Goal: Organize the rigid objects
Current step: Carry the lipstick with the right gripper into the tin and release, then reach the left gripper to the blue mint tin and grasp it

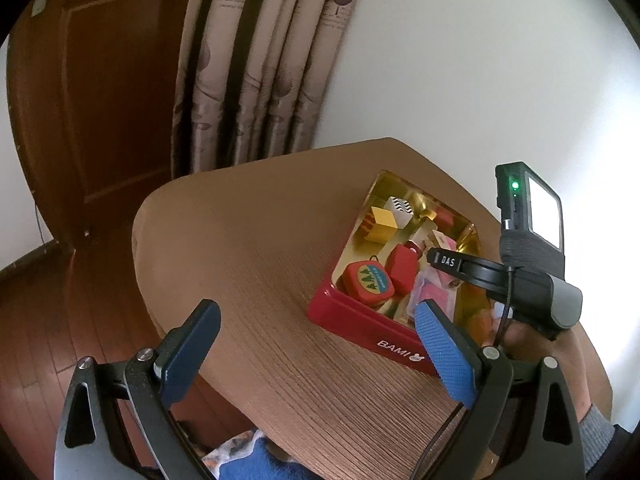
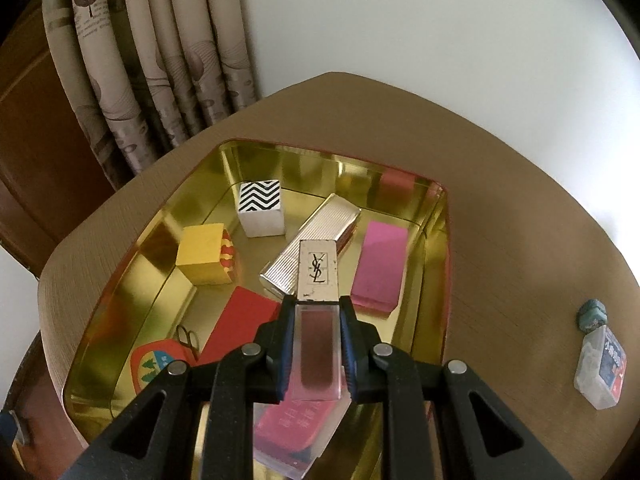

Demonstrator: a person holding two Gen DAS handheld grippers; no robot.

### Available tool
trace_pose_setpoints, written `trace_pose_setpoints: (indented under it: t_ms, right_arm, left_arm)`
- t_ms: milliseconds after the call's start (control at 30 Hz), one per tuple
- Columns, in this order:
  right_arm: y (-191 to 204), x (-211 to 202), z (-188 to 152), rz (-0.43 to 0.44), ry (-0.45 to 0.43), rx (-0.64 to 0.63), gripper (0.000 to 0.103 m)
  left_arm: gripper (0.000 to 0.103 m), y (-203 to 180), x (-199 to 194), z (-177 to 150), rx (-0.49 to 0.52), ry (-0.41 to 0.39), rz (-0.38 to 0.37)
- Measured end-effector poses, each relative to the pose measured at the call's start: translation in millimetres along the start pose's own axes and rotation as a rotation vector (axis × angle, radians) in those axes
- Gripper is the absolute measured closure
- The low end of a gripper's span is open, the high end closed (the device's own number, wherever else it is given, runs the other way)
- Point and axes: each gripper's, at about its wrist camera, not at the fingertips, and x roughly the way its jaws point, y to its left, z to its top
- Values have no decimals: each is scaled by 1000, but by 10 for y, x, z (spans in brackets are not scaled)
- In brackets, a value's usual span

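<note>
My right gripper (image 2: 316,312) is shut on a YSL lip-gloss tube (image 2: 317,276) with a gold cap and clear body, held over the red tin with a gold inside (image 2: 438,248). In the tin lie a zigzag cube (image 2: 262,208), a yellow block (image 2: 202,256), a red block (image 2: 236,324), a ribbed gold lipstick case (image 2: 320,220), a pink block (image 2: 380,264) and a round red tape measure (image 2: 154,364). My left gripper (image 1: 316,332) is open and empty above the table, left of the tin (image 1: 360,320). The right gripper (image 1: 460,266) shows over the tin in the left wrist view.
The round wooden table (image 2: 520,240) holds a small clear plastic box with a blue label (image 2: 600,368) and a teal lump (image 2: 592,314) at the right. A curtain (image 1: 260,60), a brown door (image 1: 100,100) and a white wall stand behind.
</note>
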Motion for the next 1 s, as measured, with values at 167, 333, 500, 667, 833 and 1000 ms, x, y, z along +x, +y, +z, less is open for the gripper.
trace_pose_setpoints:
  t_ms: [167, 333, 500, 667, 833, 1000]
  right_arm:
    - [-52, -294, -101, 45, -66, 0, 65]
    - [-588, -1100, -603, 73, -221, 135, 47]
    - [-1386, -1635, -1647, -142, -208, 232, 46]
    - [-2039, -2044, -2695, -190, -186, 413, 46]
    - [-2258, -2234, -3206, -163, -213, 485, 46]
    - [-2288, -2340, -3233, -98, -227, 464, 46]
  left_arm:
    - [7, -23, -39, 61, 21, -38, -1]
    - [7, -88, -208, 92, 23, -112, -76]
    - [6, -554, -255, -94, 197, -37, -245]
    - [6, -1413, -304, -464, 481, -16, -357]
    - [6, -2498, -20, -596, 668, 32, -399]
    - [7, -3347, 514, -361, 590, 109, -390]
